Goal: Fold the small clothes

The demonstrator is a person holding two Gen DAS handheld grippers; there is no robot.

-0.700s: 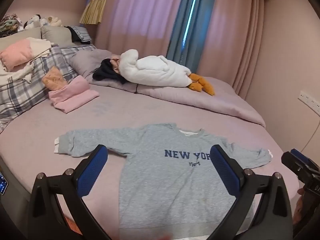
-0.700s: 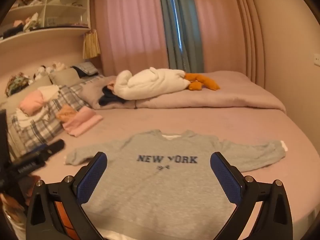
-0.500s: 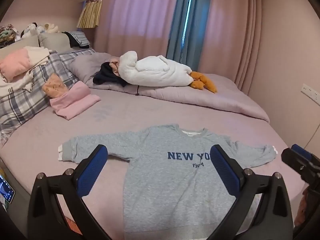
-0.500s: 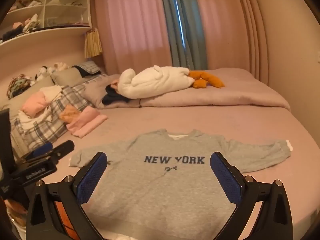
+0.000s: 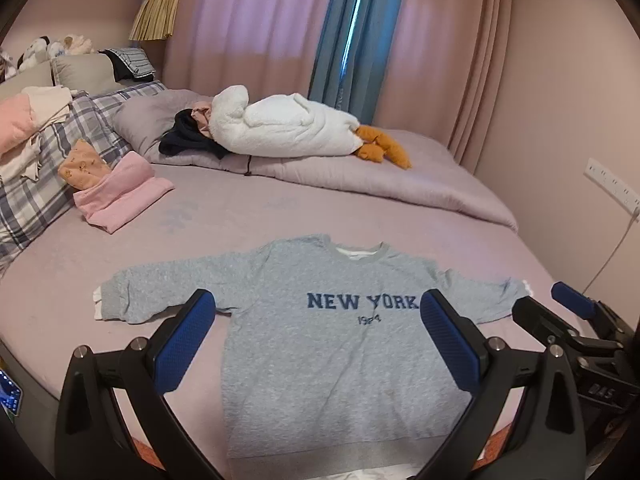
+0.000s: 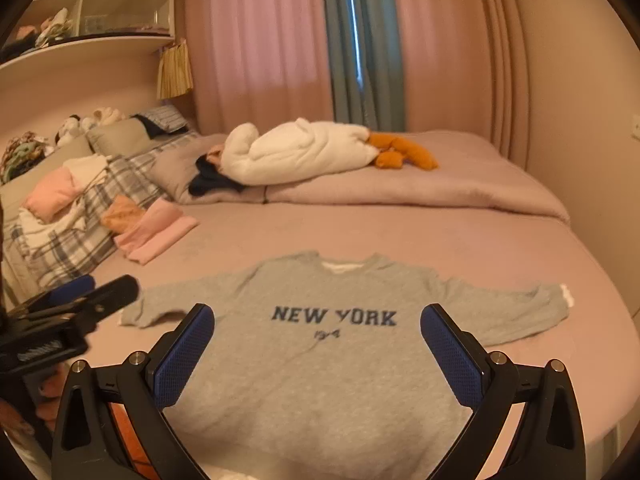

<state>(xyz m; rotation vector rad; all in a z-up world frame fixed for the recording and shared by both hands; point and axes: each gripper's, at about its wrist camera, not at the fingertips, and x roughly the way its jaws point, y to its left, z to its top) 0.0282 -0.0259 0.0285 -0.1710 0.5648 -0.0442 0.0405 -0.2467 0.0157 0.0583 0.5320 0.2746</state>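
A small grey sweatshirt [image 5: 336, 344] with NEW YORK in blue letters lies flat and face up on the pink bed, sleeves spread to both sides, hem towards me. The same sweatshirt [image 6: 320, 360] fills the middle of the right wrist view. My left gripper [image 5: 316, 332] hovers above its near half with jaws wide open and nothing between them. My right gripper [image 6: 316, 340] hangs open and empty over the sweatshirt too. The right gripper [image 5: 576, 320] shows at the right edge of the left wrist view; the left gripper [image 6: 72, 300] shows at the left edge of the right wrist view.
Folded pink clothes [image 5: 120, 196] and an orange patterned piece [image 5: 82, 164] lie at the left by a plaid quilt [image 5: 52, 164]. A white plush goose [image 5: 288, 128] rests on the rolled duvet [image 5: 380, 180] at the back. Curtains and walls close the far side.
Both grippers have pulled back and risen a little, so more of the sweatshirt and its hem shows. Both stayed open.
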